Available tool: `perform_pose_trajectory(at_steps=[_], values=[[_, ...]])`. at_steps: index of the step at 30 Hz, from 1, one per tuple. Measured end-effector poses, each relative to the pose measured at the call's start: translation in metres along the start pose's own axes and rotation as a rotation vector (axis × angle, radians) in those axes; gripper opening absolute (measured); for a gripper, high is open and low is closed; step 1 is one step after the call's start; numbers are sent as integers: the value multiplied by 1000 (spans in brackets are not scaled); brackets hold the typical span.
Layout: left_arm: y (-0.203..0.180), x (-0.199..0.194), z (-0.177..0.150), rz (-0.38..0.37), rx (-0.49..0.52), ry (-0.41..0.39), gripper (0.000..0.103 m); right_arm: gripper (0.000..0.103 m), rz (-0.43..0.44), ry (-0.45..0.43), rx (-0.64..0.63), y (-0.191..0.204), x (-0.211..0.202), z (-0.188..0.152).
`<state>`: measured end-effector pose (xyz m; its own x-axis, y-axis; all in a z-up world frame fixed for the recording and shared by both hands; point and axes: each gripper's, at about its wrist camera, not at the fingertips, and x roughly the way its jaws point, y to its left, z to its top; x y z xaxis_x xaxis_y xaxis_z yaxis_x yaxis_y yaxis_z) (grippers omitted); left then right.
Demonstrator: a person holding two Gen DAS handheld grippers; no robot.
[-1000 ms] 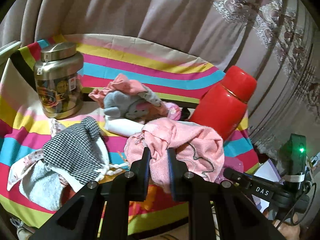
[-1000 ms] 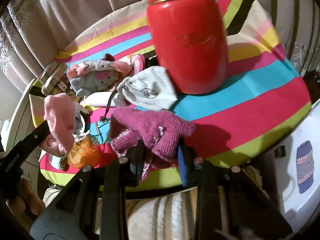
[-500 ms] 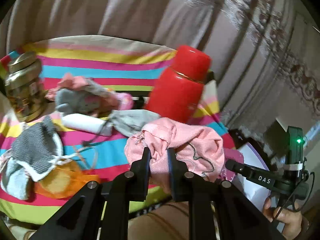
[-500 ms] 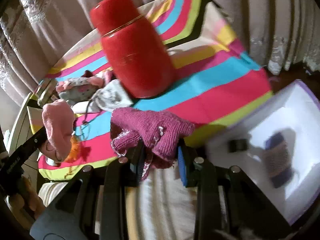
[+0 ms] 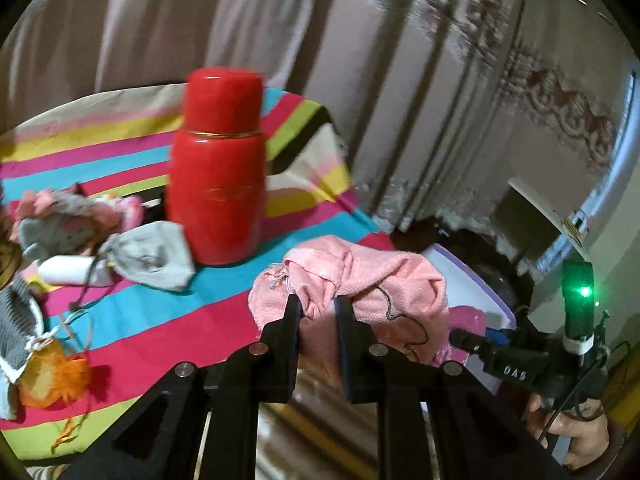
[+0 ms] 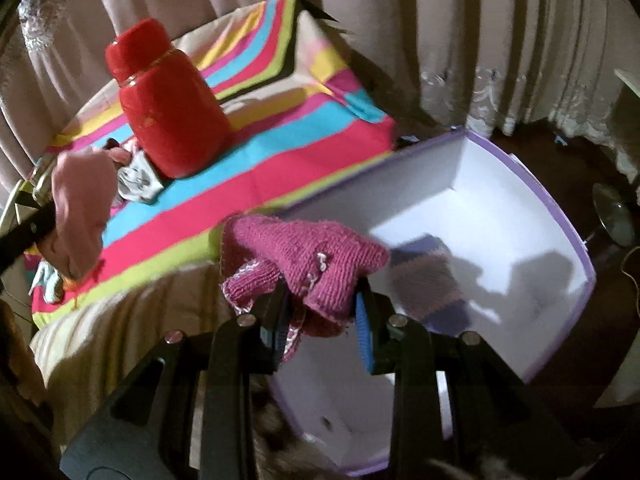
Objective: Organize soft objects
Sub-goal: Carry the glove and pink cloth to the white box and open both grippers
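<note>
Left gripper (image 5: 317,312): jaws narrow, clamped on a bunched pink cloth (image 5: 360,280), soft fine-woven fabric with a dark thread squiggle on it, held up off the counter's front right corner. Right gripper (image 6: 322,304): jaws a bit wider, pinching a magenta knit mitten (image 6: 304,256), chunky ribbed yarn with white edge stitching, hanging over the near wall of the purple-rimmed box (image 6: 568,232). Box is rectangular with smooth white inner walls; a blurred purple-striped knit item (image 6: 432,276) lies on its floor. Counter wears a striped cloth (image 5: 168,320) in pink, cyan, yellow and green bands. On it: glossy red flask (image 5: 218,184), rounded body with cylindrical cap, upright; touching its base, a limp grey drawstring pouch (image 5: 152,256); left of that, a grey-and-pink plush toy (image 5: 60,220). Near the left edge, a crinkly orange organza bag (image 5: 52,376) beside a grey checked fabric piece (image 5: 16,328).
</note>
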<state>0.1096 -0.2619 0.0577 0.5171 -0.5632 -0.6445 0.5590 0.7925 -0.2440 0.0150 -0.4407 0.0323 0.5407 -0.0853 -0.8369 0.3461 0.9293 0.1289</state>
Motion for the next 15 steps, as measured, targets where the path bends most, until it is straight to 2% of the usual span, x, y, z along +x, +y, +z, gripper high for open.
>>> perform_pose_trajectory(at_steps=[9,11,12,15], values=[[-60,25,3,-62,88,41,17,36,-59,42,-12,-35,-11,-22],[-70,30,4,-66,100,50,20,43,-68,59,-23,-37,-11,-25],[-74,33,4,-71,106,59,24,52,-69,74,-28,-39,-10,-27],[-85,42,3,-79,125,91,38,68,-65,82,-30,-43,-11,-32]])
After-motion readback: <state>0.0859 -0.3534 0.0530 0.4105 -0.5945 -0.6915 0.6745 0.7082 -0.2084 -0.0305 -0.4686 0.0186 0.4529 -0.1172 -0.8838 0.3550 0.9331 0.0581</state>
